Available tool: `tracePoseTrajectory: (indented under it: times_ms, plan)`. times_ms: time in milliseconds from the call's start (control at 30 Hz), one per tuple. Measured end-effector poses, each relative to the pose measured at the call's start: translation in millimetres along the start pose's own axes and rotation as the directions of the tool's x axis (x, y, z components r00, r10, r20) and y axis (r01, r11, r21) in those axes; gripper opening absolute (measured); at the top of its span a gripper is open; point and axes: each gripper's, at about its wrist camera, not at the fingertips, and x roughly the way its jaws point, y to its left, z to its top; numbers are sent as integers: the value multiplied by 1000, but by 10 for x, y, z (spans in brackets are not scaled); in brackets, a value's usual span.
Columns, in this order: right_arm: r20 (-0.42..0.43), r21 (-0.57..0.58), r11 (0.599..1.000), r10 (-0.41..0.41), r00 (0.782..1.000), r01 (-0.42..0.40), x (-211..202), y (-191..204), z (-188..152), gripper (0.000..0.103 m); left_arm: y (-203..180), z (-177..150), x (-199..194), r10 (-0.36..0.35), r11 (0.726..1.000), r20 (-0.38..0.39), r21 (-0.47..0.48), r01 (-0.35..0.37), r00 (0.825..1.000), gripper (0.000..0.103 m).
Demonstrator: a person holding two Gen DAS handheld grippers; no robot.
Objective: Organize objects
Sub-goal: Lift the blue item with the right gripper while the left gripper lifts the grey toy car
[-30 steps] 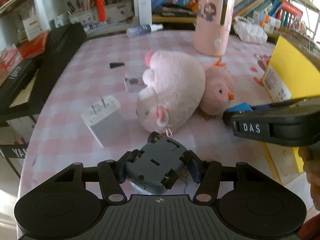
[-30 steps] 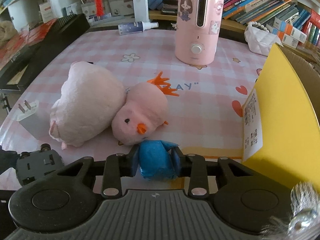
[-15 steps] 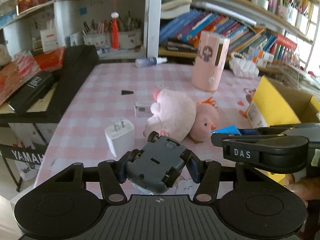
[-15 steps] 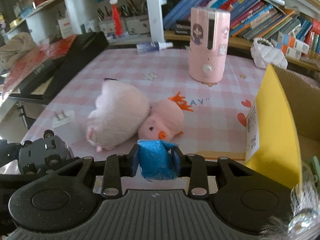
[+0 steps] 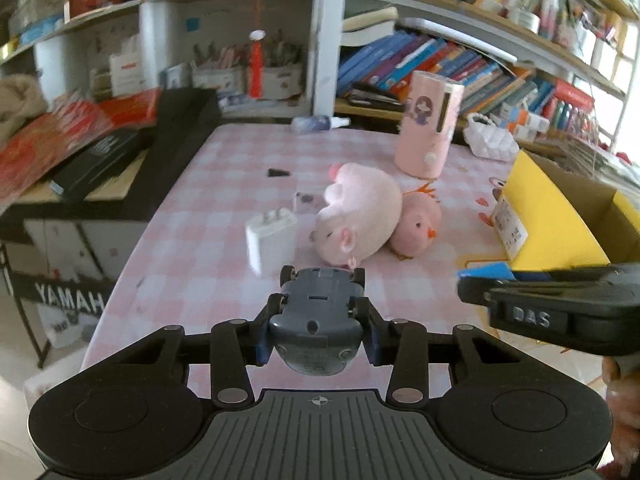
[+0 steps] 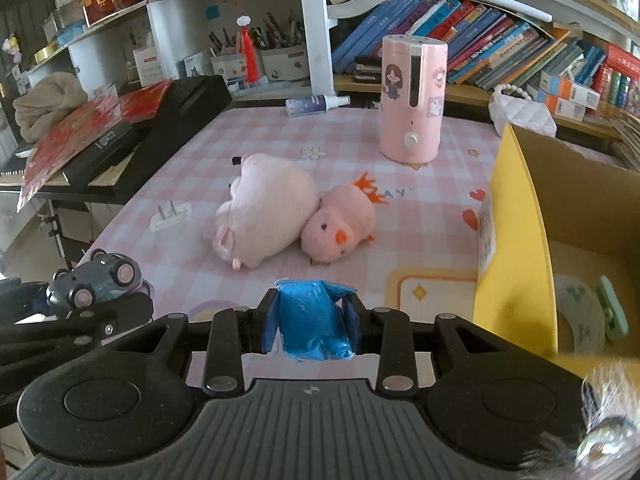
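Grey plastic fills the left tongs: a small toy car is pinched between the two fingers, belly turned up to the camera and wheels showing at its far end, held in the air above the near edge of the pink checked bench. The right tongs are level beside them, closed on a crumpled blue packet that stands upright between the pads, also clear of the bench. From the left wrist view the right tongs cross the right side of the picture sideways, the blue packet at their tip. Both tools point toward the far shelves of books. On the bench ahead a pink plush pig lies on its side, touching a smaller pink plush chick to its right. A white plug adapter sits left of the pig, prongs up. A tall pink humidifier stands upright farther back. An open yellow cardboard box stands at the right edge of the bench.
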Motion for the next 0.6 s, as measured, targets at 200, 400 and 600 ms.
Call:
tracePoseTrajectory:
  times_ms: [200,400,600]
  plan:
    - [10,-4,1000,-10,1000,10,-208,73,-175,31,-8,-84,-303,-21,1000,55,7,20,998,40]
    - [47,9,1000,-14,999,14,-469,142,-327,31,-57,-199,-545,-54,998,65,48,51,996,40]
    - [60,48,998,-34,998,31,-733,174,-557,31,-145,-373,-760,-101,990,53,100,95,993,40]
